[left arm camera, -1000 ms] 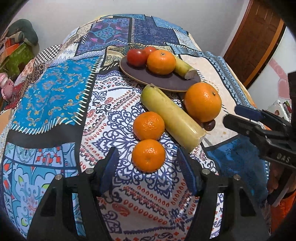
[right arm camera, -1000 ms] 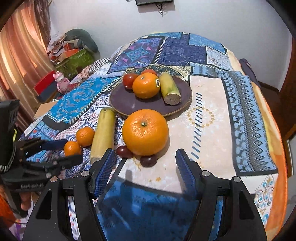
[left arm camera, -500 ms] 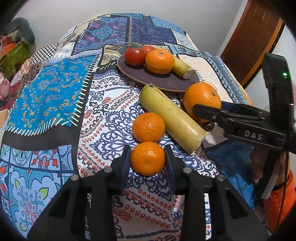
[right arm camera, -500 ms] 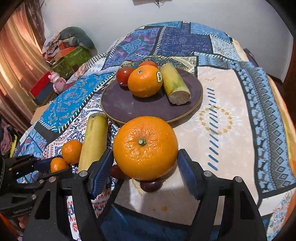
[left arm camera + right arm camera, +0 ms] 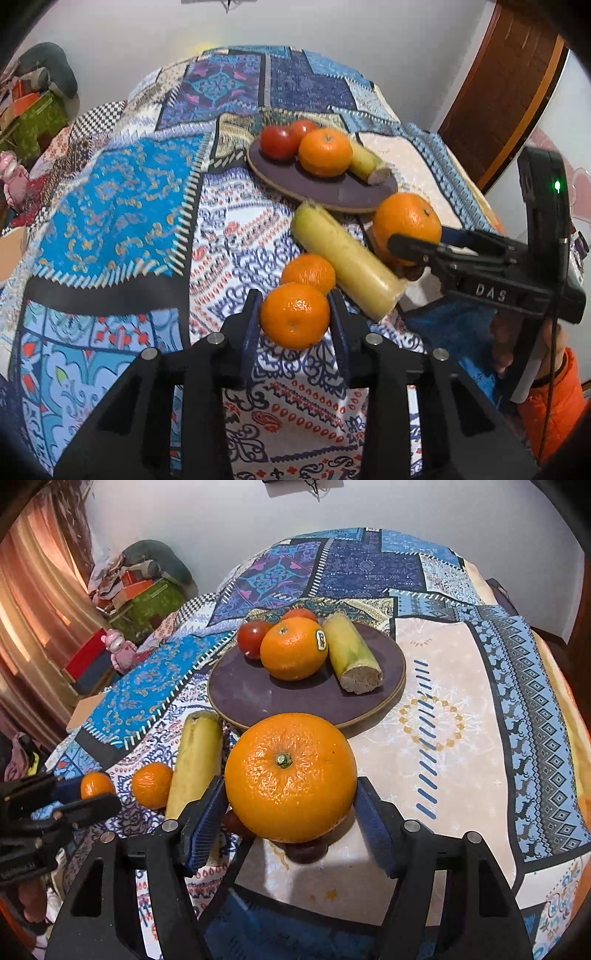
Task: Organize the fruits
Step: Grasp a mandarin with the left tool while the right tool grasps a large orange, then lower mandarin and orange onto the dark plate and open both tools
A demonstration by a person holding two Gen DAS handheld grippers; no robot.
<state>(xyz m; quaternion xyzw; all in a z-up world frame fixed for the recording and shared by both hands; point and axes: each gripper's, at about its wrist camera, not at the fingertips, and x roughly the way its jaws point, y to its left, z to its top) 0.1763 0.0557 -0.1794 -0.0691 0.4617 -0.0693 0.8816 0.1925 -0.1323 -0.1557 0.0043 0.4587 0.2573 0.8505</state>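
Observation:
My left gripper is shut on a small mandarin and holds it just above the cloth. A second small mandarin lies right behind it, next to a long yellow-green sugarcane piece. My right gripper is shut on a large orange, its pads against both sides; it also shows in the left wrist view. Two dark grapes lie under the orange. A dark round plate holds two tomatoes, an orange and a short cane piece.
The patterned patchwork cloth covers the whole table. Boxes and a pink toy sit beyond the table's left edge. A brown door stands at the right. The right half of the cloth holds nothing.
My left gripper closed on the near mandarin and lifted it slightly. My right gripper moved forward around the large orange and closed on it.

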